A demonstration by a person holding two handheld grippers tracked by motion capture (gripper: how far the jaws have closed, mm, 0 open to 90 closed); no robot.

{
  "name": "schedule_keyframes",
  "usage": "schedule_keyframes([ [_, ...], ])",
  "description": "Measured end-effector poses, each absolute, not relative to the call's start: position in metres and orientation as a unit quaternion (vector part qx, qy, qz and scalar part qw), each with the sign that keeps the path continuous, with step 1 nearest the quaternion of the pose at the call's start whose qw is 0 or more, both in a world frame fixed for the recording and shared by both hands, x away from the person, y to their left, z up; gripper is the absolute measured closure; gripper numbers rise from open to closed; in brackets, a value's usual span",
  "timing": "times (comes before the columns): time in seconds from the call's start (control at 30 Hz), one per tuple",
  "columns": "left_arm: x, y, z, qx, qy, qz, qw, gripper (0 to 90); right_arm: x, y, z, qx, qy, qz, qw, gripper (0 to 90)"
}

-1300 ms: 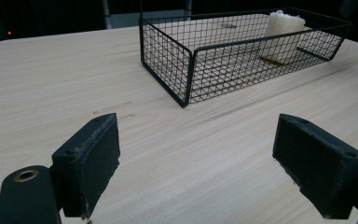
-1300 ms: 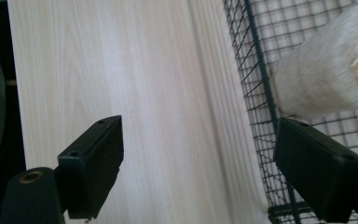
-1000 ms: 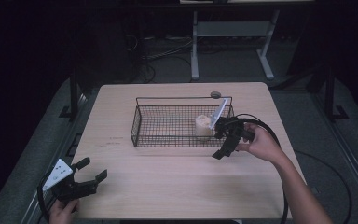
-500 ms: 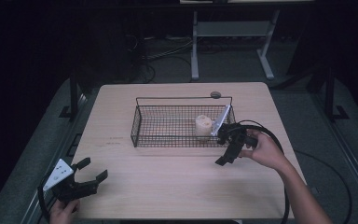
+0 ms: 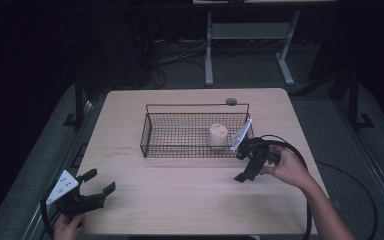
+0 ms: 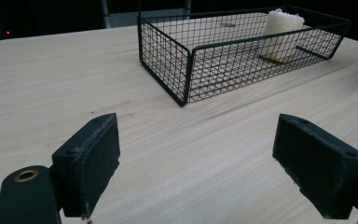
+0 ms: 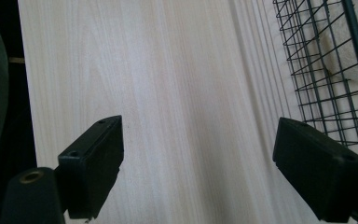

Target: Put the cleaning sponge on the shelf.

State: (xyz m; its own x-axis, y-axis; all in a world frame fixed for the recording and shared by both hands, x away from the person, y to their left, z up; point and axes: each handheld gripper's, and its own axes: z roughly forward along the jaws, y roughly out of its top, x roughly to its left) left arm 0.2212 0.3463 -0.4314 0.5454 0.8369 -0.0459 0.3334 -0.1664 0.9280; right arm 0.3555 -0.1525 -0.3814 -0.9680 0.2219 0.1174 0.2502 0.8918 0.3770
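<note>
No writing can be read on anything here; the white plate on the left claw (image 5: 96, 191) carries a few dark dots too small to make out.

A black wire basket (image 5: 152, 134) stands on the desk (image 5: 180, 200) toward the far edge, a little right of centre, its long axis running along that edge. In its right end stands a pale roll (image 5: 218, 135), upright, close to the right wall. In the left gripper view the roll (image 6: 282, 35) sits in the far corner of the basket (image 6: 168, 56), its top rising just above the rim.

The right claw (image 5: 242, 165) is off the desk just outside the basket's near right corner, pointing down toward the near edge, jaws wide and holding nothing. In the right gripper view the basket mesh (image 7: 326, 70) lies beside its right jaw.

The left claw rests at the near left corner of the desk, jaws wide, holding nothing, well apart from the basket.

A small dark disc (image 5: 231, 101) lies just behind the basket's far rim.
</note>
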Motion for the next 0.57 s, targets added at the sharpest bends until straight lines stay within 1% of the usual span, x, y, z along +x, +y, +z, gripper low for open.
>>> schedule_keyframes([
  [0.47, 0.221, 0.345, -0.432, 0.722, 0.405, 0.250, 0.503, 13.9, 0.345, -0.157, -0.392, -0.121, -0.972, -0.198, 0.039, 15.8],
  [0.57, 0.222, 0.345, -0.432, 0.722, 0.406, 0.249, 0.502, 14.0, 0.342, -0.155, -0.392, -0.119, -0.973, -0.193, 0.033, 15.8],
])
